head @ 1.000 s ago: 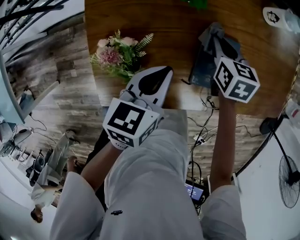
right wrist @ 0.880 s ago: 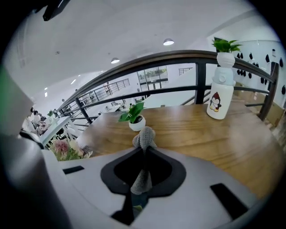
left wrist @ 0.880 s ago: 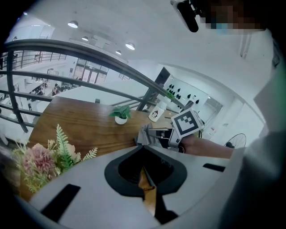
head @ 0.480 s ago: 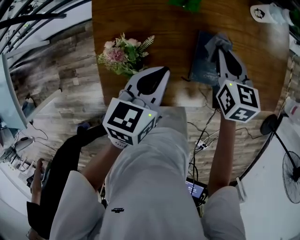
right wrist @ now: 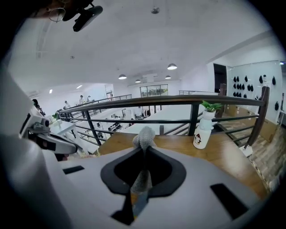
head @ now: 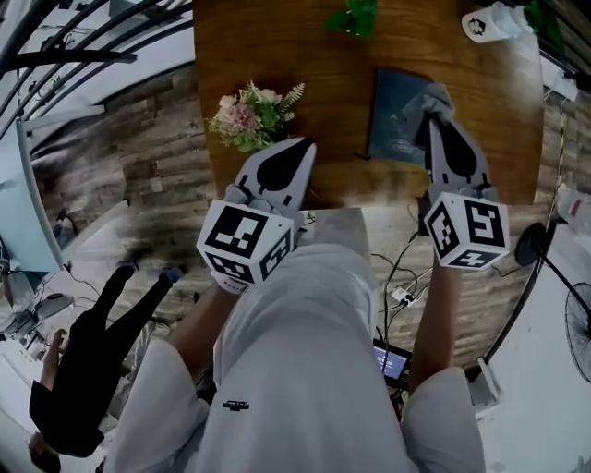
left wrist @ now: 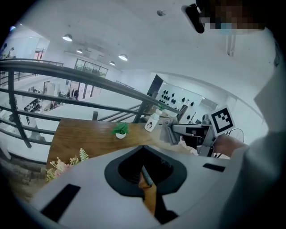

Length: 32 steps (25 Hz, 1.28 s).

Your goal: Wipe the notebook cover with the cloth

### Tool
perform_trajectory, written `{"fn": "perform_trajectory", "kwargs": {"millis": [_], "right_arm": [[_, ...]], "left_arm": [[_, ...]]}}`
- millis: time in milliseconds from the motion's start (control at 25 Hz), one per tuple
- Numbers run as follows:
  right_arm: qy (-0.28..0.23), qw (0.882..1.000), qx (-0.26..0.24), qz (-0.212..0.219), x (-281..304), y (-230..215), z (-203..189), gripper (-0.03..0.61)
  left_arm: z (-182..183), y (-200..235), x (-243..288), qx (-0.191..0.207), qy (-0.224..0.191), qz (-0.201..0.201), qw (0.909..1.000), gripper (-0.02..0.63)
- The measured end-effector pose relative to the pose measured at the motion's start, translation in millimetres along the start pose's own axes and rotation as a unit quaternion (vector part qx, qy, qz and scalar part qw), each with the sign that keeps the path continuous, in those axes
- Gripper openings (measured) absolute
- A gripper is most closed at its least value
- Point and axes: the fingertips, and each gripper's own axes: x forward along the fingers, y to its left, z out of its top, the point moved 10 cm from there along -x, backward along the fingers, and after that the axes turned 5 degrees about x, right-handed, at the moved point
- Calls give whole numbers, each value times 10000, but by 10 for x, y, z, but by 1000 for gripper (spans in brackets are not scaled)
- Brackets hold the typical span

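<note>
A dark blue notebook (head: 395,129) lies on the wooden table (head: 277,46) near its front edge. My right gripper (head: 434,115) is shut on a grey cloth (head: 428,98), which sits over the notebook's right side. Contact with the cover cannot be told. In the right gripper view the cloth (right wrist: 144,136) bunches out past the jaws of the right gripper (right wrist: 142,176). My left gripper (head: 297,150) hovers shut and empty over the table's front edge, left of the notebook. In the left gripper view the jaws of the left gripper (left wrist: 144,170) meet with nothing between them.
A bunch of pink flowers (head: 251,115) lies left of the left gripper. A small potted plant (head: 355,17) and a white bottle (head: 494,23) stand at the table's far side. Railings border the table. A person (head: 83,388) walks on the floor below left.
My right gripper has drawn back toward me with the cloth, sliding it nearer along the notebook. The left gripper has barely moved. The person on the floor has walked on.
</note>
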Motion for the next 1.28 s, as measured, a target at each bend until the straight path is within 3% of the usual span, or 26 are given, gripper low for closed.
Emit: {"fn": "perform_trajectory", "kwargs": {"millis": [400, 1000, 1280], "right_arm": [[-586, 9981, -48, -189, -664, 263, 287, 31], [-1349, 9902, -77, -357, -1469, 621, 326, 31], [-1532, 9875, -134, -337, -1753, 774, 235, 31]], "left_arm": [[215, -42, -421, 53, -353, 42, 9994, 20], [429, -62, -1100, 163, -1054, 242, 9940, 18], [428, -91, -1355, 16, -1288, 108, 9916, 20]]}}
